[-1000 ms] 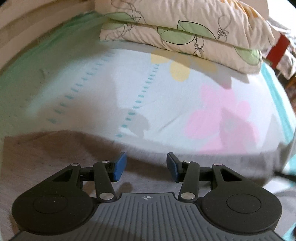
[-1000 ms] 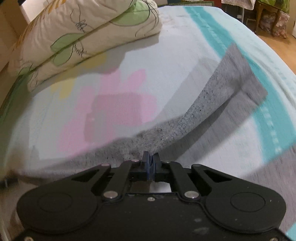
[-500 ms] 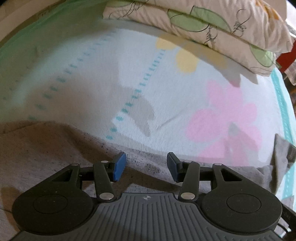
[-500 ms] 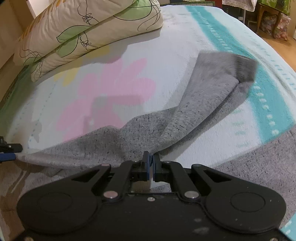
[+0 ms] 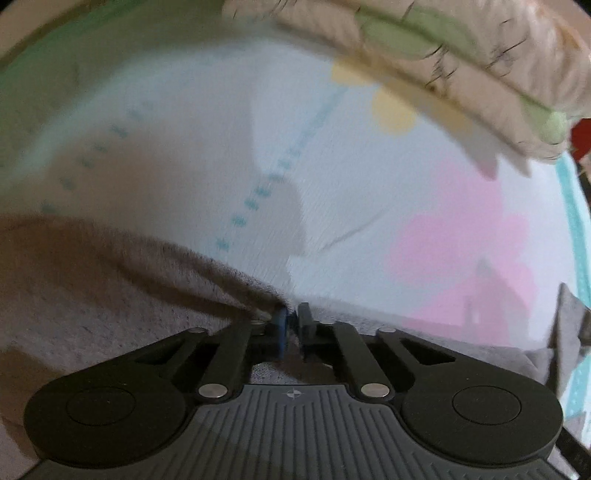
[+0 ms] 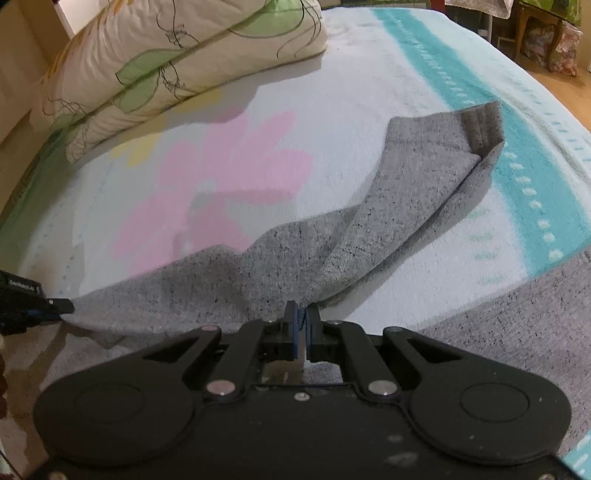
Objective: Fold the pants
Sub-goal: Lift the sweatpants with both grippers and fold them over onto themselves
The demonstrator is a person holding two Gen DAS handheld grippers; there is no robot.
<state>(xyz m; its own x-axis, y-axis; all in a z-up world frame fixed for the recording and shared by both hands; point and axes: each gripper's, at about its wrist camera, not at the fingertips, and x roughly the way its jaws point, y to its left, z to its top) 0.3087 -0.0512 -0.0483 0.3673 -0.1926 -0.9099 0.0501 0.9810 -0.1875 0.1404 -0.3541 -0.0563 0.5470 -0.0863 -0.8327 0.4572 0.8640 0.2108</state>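
Observation:
Grey speckled pants (image 6: 369,229) lie on a bed with a flowered sheet (image 6: 229,173). One leg runs up to the right, its cuff (image 6: 480,127) folded over on the teal stripe. My right gripper (image 6: 302,321) is shut on a fold of the grey cloth at its near edge. In the left wrist view the pants (image 5: 110,295) fill the lower left, and my left gripper (image 5: 291,319) is shut on their far edge, which puckers between the blue pads. The left gripper (image 6: 55,306) also shows at the left border of the right wrist view, pinching the same edge.
Two stacked floral pillows (image 6: 177,62) lie at the head of the bed, also seen blurred as pillows (image 5: 461,66) in the left wrist view. Wooden furniture (image 6: 543,33) and floor stand beyond the bed's right side. A red object (image 5: 581,136) shows at the right border.
The left jaws, open over the pants' edge before, have closed onto the cloth. The right gripper stayed shut on its fold, and the trailing leg has settled flat on the sheet.

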